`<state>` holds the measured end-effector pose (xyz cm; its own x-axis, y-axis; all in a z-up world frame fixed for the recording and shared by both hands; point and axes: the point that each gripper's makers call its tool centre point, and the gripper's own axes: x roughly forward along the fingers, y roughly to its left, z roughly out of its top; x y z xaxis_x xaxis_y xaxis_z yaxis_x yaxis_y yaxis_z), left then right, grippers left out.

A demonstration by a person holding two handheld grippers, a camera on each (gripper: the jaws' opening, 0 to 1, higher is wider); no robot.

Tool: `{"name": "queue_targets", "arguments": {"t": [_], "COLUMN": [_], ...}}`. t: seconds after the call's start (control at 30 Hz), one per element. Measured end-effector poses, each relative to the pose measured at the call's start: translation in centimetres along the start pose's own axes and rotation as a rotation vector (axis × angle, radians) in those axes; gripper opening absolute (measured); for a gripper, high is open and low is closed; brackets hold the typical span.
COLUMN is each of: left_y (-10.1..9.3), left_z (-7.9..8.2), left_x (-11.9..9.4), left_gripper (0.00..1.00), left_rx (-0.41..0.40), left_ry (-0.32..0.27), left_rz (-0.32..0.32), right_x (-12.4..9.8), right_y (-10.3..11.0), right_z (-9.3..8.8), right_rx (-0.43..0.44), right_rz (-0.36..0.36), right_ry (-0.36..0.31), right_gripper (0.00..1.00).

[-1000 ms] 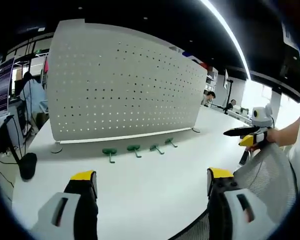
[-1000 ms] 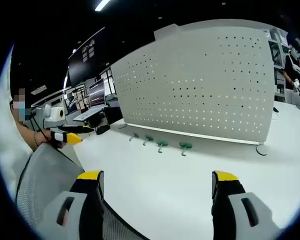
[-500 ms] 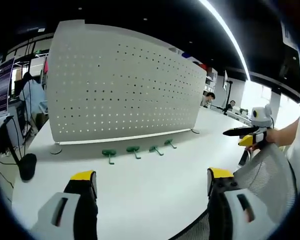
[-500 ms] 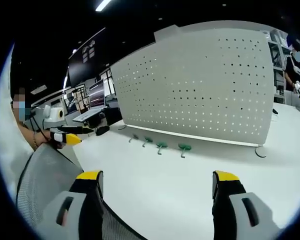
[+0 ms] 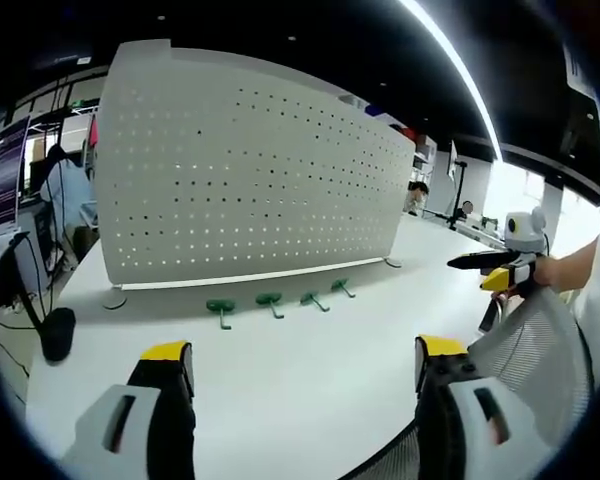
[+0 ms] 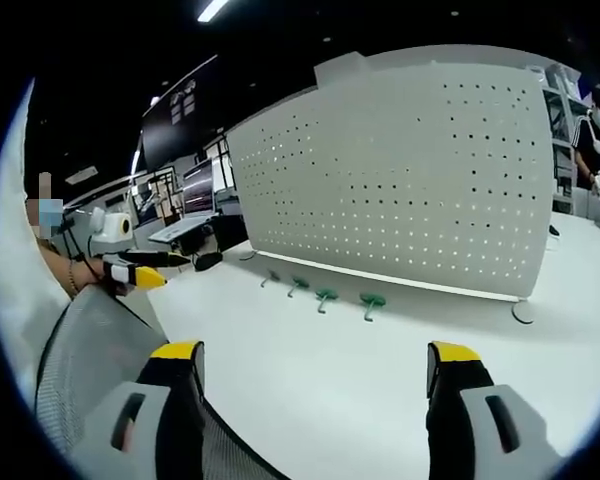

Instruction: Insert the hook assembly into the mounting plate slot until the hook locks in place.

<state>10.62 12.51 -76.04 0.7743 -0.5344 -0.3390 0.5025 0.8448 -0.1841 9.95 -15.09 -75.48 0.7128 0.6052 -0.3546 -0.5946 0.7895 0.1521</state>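
Green hooks [image 5: 270, 300] [image 6: 323, 297], four in a row, lie on the white table [image 5: 280, 380] [image 6: 310, 370] just in front of the upright perforated mounting plate [image 5: 240, 170] [image 6: 400, 170], apart from it. The left gripper [image 5: 300, 365] [image 6: 140, 268] is released, jaws spread wide and empty, well short of the hooks. The right gripper [image 6: 315, 365] [image 5: 495, 270] is likewise released and empty. A mesh chair back [image 5: 535, 350] [image 6: 90, 350] stands between the grippers.

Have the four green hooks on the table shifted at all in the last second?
No. The green hooks lie in the same row just in front of the pegboard base, spaced as before. The slight shift across the left gripper view is the camera's own.
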Motion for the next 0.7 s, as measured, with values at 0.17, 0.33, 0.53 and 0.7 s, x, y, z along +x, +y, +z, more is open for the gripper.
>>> {"name": "queue_targets", "arguments": {"t": [0.17, 0.33, 0.53, 0.7], "left_y": [-0.27, -0.5, -0.14, -0.38], "left_z": [0.23, 0.22, 0.56, 0.59], "left_x": [0.01, 0.12, 0.32, 0.69], "left_gripper": [0.95, 0.95, 0.94, 0.95], "left_rx": [-0.01, -0.007, -0.003, 0.01], "left_ry": [-0.008, 0.007, 0.013, 0.02], "left_rz": [-0.018, -0.034, -0.05, -0.076], "right_x": [0.09, 0.2, 0.57, 0.94], "right_y": [-0.05, -0.28, -0.22, -0.14], "right_z": [0.06, 0.21, 0.35, 0.41], "right_rx": [0.0, 0.008, -0.002, -0.016], "right_rz": [0.003, 0.005, 0.017, 0.029], "right_ry": [0.005, 0.01, 0.022, 0.035], "right_gripper": [0.88, 0.87, 0.85, 0.86]}}
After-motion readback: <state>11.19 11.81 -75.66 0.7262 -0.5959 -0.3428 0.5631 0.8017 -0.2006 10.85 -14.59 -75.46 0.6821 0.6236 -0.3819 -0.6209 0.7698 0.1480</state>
